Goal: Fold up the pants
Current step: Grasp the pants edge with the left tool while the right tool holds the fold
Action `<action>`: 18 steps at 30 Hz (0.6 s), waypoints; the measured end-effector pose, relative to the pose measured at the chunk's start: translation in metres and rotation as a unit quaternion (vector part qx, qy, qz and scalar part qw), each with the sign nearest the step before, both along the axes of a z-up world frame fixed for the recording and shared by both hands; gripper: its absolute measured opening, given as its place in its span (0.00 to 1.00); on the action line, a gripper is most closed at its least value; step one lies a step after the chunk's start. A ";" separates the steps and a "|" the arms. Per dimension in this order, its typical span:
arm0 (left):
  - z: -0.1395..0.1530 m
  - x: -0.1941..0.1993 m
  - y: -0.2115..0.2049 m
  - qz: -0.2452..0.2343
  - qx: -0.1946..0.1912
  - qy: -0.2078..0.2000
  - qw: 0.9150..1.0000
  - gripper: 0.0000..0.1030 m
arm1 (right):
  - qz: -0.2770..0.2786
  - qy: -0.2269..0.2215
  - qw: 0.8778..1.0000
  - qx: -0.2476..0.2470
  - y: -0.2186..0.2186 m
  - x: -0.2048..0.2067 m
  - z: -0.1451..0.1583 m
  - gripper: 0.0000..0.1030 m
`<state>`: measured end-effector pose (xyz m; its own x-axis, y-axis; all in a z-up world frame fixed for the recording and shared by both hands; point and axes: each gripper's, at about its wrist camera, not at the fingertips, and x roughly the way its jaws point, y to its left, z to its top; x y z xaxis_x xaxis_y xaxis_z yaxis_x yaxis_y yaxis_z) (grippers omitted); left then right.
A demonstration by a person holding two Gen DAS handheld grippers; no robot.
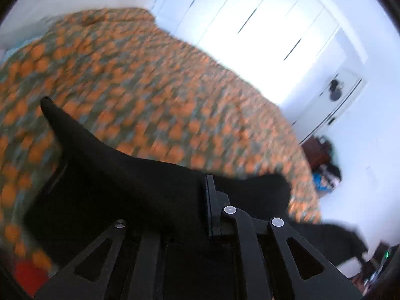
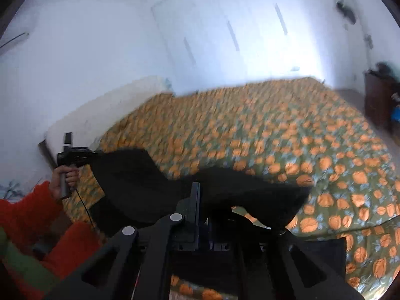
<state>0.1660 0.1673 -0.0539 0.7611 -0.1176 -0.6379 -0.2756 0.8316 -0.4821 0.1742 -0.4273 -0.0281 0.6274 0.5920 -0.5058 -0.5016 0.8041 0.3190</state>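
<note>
**Black pants lifted at two ends over a flowered bed**

The black pants (image 2: pixel 140 182) hang stretched between two grippers above a bed, their cloth sagging in the middle. The right gripper (image 2: pixel 197 200) is clamped tight on one edge of the pants, the fabric draped over its jaws. The left gripper (image 2: pixel 93 153), seen at the far end of the cloth, pinches the other edge; in its own view black fabric covers its jaws. A hand (image 2: pixel 63 175) in an orange sleeve (image 2: pixel 27 207) grips its handle. Below lies a green bedspread (image 2: pixel 275 130) with orange flowers. White cupboard doors (image 2: pixel 225 32) stand behind.
</note>
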 end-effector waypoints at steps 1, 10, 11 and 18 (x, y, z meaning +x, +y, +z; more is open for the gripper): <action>-0.029 -0.015 -0.011 0.001 -0.003 0.032 0.999 0.07 | -0.001 0.035 0.999 -0.015 -0.003 0.008 -0.016 0.05; -0.153 -0.028 -0.055 -0.036 -0.039 0.170 0.984 0.07 | -0.138 0.283 0.949 -0.028 -0.053 0.037 -0.194 0.11; -0.146 -0.028 -0.057 -0.040 -0.029 0.163 0.985 0.07 | -0.144 0.283 0.948 -0.015 -0.057 0.033 -0.198 0.15; -0.152 -0.026 -0.062 -0.047 -0.020 0.165 0.985 0.09 | -0.184 0.243 0.948 0.095 -0.077 0.011 -0.183 0.59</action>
<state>0.1405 0.1049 -0.2057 0.4986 -0.2072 -0.8417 -0.3457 0.8429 -0.4122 0.1854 -0.5045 -0.2107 0.5303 0.4867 -0.6942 0.0452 0.8014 0.5964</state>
